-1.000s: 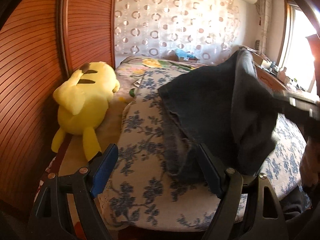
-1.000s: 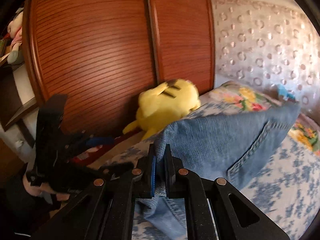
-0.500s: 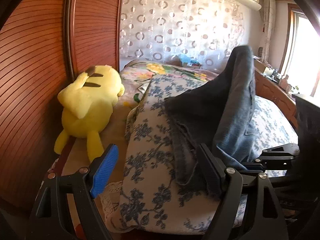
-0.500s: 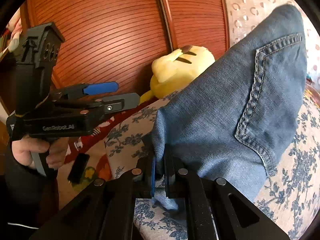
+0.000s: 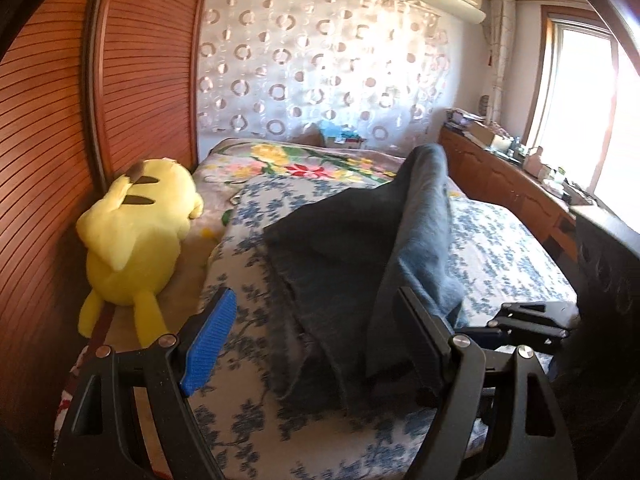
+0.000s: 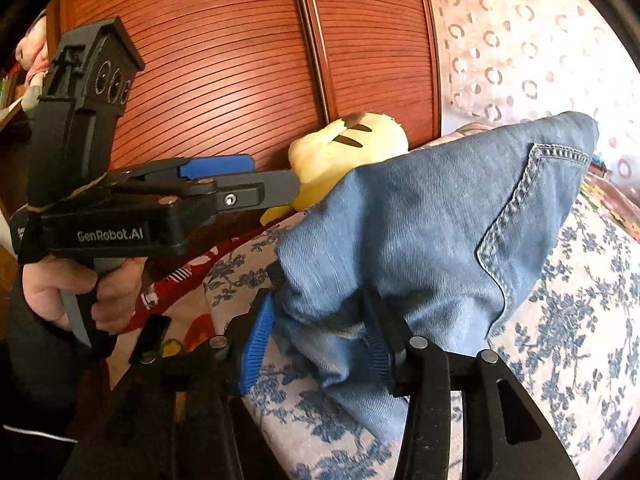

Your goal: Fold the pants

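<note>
Right gripper (image 6: 320,344) jaws opening, jeans (image 6: 420,220) bunched between them. Left gripper (image 5: 316,332) released, empty; plush (image 5: 136,236) at 9 o'clock.

one pair of jeans (image 6: 420,216), one yellow plush toy (image 5: 136,240), two hand-held grippers (image 5: 316,336)

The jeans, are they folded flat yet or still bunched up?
Bunched up. The jeans stand in a peaked heap on the bed, between the right gripper's opening jaws.
</note>
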The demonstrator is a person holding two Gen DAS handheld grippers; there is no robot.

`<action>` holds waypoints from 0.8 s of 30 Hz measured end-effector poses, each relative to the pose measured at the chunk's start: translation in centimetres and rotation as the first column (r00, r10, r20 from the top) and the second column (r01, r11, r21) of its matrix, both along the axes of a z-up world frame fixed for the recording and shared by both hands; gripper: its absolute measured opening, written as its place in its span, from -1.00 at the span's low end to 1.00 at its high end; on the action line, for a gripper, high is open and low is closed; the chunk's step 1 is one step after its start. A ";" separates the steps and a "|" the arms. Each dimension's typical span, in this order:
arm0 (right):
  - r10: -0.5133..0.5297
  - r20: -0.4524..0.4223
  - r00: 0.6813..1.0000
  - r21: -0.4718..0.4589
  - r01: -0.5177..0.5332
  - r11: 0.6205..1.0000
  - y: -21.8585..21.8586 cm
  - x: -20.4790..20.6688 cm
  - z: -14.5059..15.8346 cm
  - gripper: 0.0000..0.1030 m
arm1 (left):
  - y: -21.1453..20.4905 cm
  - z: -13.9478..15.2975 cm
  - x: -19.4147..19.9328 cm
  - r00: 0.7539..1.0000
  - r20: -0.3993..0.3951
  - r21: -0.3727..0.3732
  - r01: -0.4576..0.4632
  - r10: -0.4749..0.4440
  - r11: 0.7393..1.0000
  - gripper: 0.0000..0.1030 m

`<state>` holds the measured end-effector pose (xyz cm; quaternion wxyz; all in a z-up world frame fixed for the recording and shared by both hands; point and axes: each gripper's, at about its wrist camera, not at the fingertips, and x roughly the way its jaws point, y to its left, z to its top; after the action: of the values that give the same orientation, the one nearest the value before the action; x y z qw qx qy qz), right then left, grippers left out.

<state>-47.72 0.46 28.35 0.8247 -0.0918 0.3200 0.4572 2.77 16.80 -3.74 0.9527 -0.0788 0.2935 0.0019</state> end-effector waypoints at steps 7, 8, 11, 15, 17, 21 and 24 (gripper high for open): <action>-0.012 -0.028 1.000 -0.002 0.012 1.000 -0.5 0.4 -1.1 -0.03 | -1.5 0.7 2.3 0.998 -0.003 0.002 0.061 -0.061 0.998 0.57; -0.014 -0.028 1.000 0.001 0.014 1.000 -0.7 0.3 -1.1 -0.03 | -1.7 0.4 2.8 0.997 -0.022 0.004 0.073 -0.073 0.997 0.57; -0.032 -0.023 0.999 0.001 0.032 0.999 -2.1 0.0 -0.9 -0.03 | -2.3 -1.0 3.9 0.994 -0.080 0.034 0.080 -0.077 0.996 0.57; -0.069 0.000 0.998 0.002 0.069 0.998 -5.4 -1.0 0.0 -0.03 | -2.5 -2.3 4.0 0.990 -0.104 0.018 0.094 -0.092 0.995 0.57; -0.088 0.010 0.996 0.002 0.088 0.996 -7.0 -1.2 0.7 -0.03 | -2.7 -2.5 3.9 0.988 -0.098 0.000 0.117 -0.116 0.993 0.56; -0.178 0.070 0.981 0.007 0.178 0.984 -9.5 -0.8 2.7 -0.03 | -3.7 -2.8 4.0 0.984 -0.106 -0.001 0.145 -0.145 0.989 0.28; -0.263 0.092 0.960 0.018 0.263 0.965 -10.6 0.8 4.1 -0.02 | -4.2 -2.9 4.1 0.980 -0.108 -0.003 0.170 -0.169 0.985 0.04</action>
<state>-46.92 -10.18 32.41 0.8924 -0.0676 0.2892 0.3397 6.85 12.61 -6.65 0.9324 -0.0503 0.3502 -0.0742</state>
